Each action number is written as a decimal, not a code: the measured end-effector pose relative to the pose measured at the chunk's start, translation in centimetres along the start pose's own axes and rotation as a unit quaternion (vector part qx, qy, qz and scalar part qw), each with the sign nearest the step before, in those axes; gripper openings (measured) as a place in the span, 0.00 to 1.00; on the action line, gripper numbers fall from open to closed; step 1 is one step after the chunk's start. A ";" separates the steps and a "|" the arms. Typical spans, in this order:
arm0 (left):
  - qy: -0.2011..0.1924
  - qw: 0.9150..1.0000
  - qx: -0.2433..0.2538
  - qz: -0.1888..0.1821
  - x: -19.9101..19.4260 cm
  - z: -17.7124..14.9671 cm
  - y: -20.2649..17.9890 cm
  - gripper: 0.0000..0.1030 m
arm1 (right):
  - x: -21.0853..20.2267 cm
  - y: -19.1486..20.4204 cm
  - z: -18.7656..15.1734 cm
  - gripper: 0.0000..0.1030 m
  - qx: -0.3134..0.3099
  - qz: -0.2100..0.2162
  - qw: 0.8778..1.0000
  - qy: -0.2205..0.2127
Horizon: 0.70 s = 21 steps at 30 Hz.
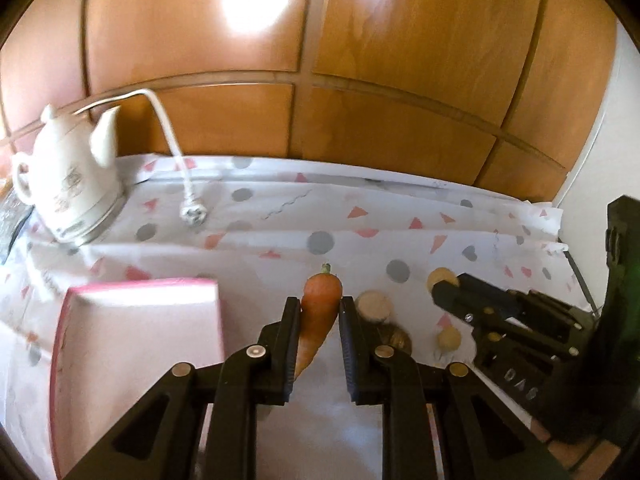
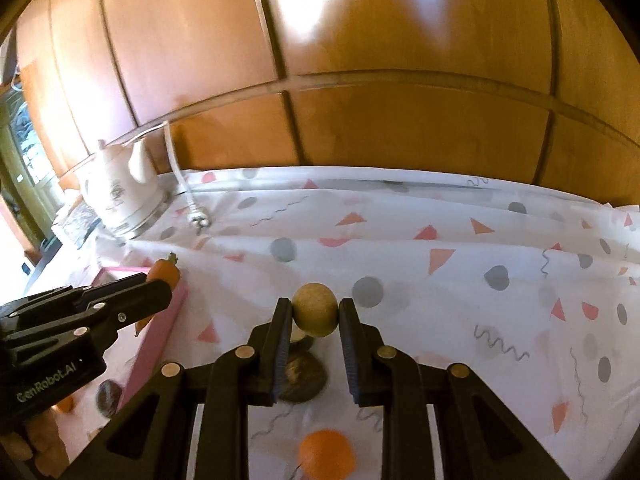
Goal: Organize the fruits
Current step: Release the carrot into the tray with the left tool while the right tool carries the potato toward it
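orange carrot [image 1: 320, 312] clamped between the pads of the left gripper [image 1: 319, 320], green stub pointing away, lifted above the patterned tablecloth [image 1: 280, 248] beside the pink-rimmed white box [image 1: 140, 320]. pale round fruit [image 2: 315, 310] pinched in the right gripper [image 2: 315, 316], clear of the cloth. below it, a brown fruit [image 2: 302, 376] and an orange [image 2: 326, 454] on the cloth. further back by the wooden panelling [image 2: 360, 60], a white kettle [image 1: 68, 184] with its plug [image 1: 193, 214] lying loose.
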<state>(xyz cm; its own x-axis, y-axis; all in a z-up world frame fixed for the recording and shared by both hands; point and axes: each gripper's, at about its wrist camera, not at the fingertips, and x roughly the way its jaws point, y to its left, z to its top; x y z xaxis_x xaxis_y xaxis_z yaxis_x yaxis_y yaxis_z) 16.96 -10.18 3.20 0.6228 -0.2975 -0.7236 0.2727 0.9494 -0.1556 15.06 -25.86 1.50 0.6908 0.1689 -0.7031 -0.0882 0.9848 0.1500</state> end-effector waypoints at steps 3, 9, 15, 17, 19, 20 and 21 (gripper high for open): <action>0.002 1.000 -0.022 0.003 -1.2 -1.9 1.7 0.19 | -0.9 1.5 -0.8 0.23 -0.011 0.008 1.000 0.000; 0.001 0.999 -0.044 0.023 -3.1 -5.2 4.9 0.19 | -1.7 5.3 -3.1 0.23 -0.034 0.024 0.999 0.011; -0.014 0.997 -0.059 0.047 -4.9 -6.8 8.4 0.19 | -1.8 9.9 -4.9 0.23 -0.057 0.055 0.997 0.025; -0.009 0.996 -0.071 0.048 -5.0 -7.2 9.8 0.19 | -1.8 11.2 -5.0 0.23 -0.063 0.069 0.995 0.027; -0.008 0.996 -0.073 0.055 -4.8 -7.3 11.0 0.19 | -2.1 12.8 -5.2 0.23 -0.073 0.080 0.994 0.027; -0.004 0.995 -0.079 0.057 -4.7 -7.4 11.7 0.19 | -2.2 13.5 -5.3 0.23 -0.079 0.086 0.993 0.028; -0.003 0.995 -0.085 0.057 -4.7 -7.4 12.2 0.19 | -2.4 14.2 -5.4 0.23 -0.083 0.093 0.992 0.028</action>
<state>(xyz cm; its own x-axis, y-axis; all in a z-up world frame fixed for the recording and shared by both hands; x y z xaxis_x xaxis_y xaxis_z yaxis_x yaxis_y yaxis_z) 11.96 3.51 -0.28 0.6478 -0.1861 -0.7387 0.0723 0.9803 -0.1837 8.27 -12.04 1.52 0.6115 0.3452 -0.7119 -0.3300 0.9291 0.1671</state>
